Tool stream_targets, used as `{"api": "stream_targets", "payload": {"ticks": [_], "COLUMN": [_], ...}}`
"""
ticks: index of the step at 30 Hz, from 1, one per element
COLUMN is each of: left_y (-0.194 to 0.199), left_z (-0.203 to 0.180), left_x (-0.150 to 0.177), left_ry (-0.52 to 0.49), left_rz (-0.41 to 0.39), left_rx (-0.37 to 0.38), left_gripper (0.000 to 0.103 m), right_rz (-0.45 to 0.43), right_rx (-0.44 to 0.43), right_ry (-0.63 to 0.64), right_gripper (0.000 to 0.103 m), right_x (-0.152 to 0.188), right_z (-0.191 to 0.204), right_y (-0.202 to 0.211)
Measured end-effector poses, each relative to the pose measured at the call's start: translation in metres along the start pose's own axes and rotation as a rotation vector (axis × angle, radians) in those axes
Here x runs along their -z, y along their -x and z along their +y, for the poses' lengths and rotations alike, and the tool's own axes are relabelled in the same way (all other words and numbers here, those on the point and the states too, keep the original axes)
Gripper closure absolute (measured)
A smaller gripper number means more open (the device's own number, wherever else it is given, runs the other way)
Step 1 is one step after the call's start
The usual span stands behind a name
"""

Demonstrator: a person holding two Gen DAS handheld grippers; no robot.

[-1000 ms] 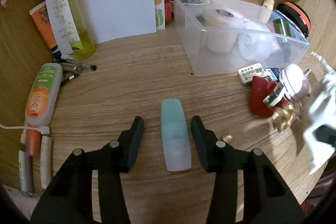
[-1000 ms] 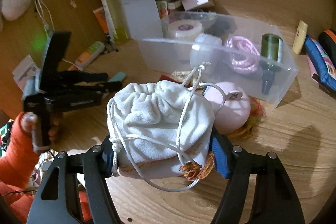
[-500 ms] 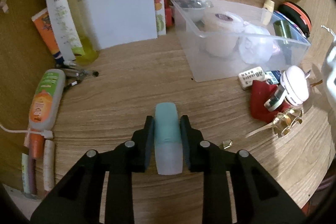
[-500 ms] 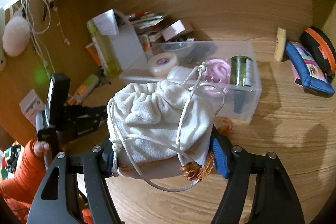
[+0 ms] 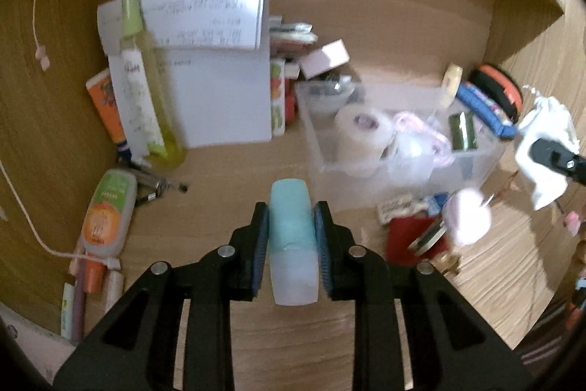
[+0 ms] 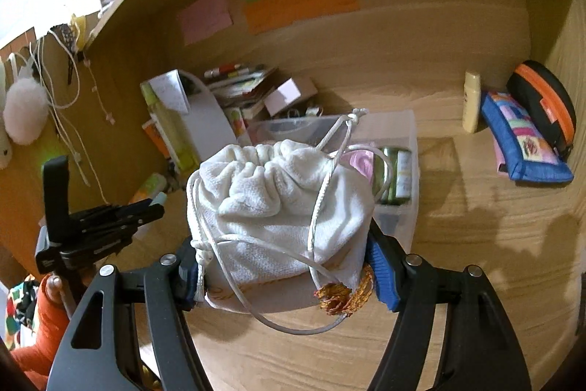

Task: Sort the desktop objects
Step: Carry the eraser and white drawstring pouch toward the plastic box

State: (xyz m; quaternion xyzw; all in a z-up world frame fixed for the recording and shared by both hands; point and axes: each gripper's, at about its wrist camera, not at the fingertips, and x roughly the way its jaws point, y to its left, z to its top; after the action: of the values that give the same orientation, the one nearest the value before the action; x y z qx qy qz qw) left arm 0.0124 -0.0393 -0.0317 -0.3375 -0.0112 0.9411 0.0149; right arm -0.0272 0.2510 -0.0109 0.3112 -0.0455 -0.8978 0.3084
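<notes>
While the left wrist view looks down its own fingers, the left gripper (image 5: 292,233) is clamped on a teal tube (image 5: 293,240), the blue pads pressing its two long sides and its pale cap end pointing back toward the camera. It appears to be lifted off the desk (image 5: 227,171), though the blur makes that a judgement. Ahead and to the right stands the clear bin (image 5: 399,141), near the back right corner of the desk, already holding a tape roll (image 5: 360,138) and other small things. To drop the tube well, I would carry it over the bin's near wall and part the fingers only once the whole tube is inside the rim (a long tube let go early could tip out).

From the right wrist view, the right gripper (image 6: 285,266) is closed on a white drawstring pouch (image 6: 278,207), held above the desk just in front of the bin. Its loose cord (image 6: 293,317) hangs below the pads and could snag the rim, so a high approach seems wise. Both tools aim at one bin; going one at a time would avoid a clash.
</notes>
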Motion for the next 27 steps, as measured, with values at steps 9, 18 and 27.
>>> {"api": "stream_targets", "payload": {"ticks": [9,18,27], "left_y": [0.005,-0.018,-0.052], "left_z": [-0.023,-0.037,-0.037], "left_x": [-0.027,-0.045,-0.055], "left_ry": [-0.016,-0.019,0.0], "left_rz": [-0.06,-0.05,-0.003], "left_rx": [0.052,0.084,0.09], "left_gripper": [0.079,0.079,0.079], "right_rz": [-0.045,-0.046,-0.005], "right_rx": [0.017,0.036,0.064], "right_ry": [0.019,0.026,0.0], "right_gripper": [0.036,0.036,0.036], "right_x": [-0.02,-0.037,-0.049], "right_z": [-0.003,-0.009,-0.02], "right_y": [-0.003,-0.024,-0.055]}}
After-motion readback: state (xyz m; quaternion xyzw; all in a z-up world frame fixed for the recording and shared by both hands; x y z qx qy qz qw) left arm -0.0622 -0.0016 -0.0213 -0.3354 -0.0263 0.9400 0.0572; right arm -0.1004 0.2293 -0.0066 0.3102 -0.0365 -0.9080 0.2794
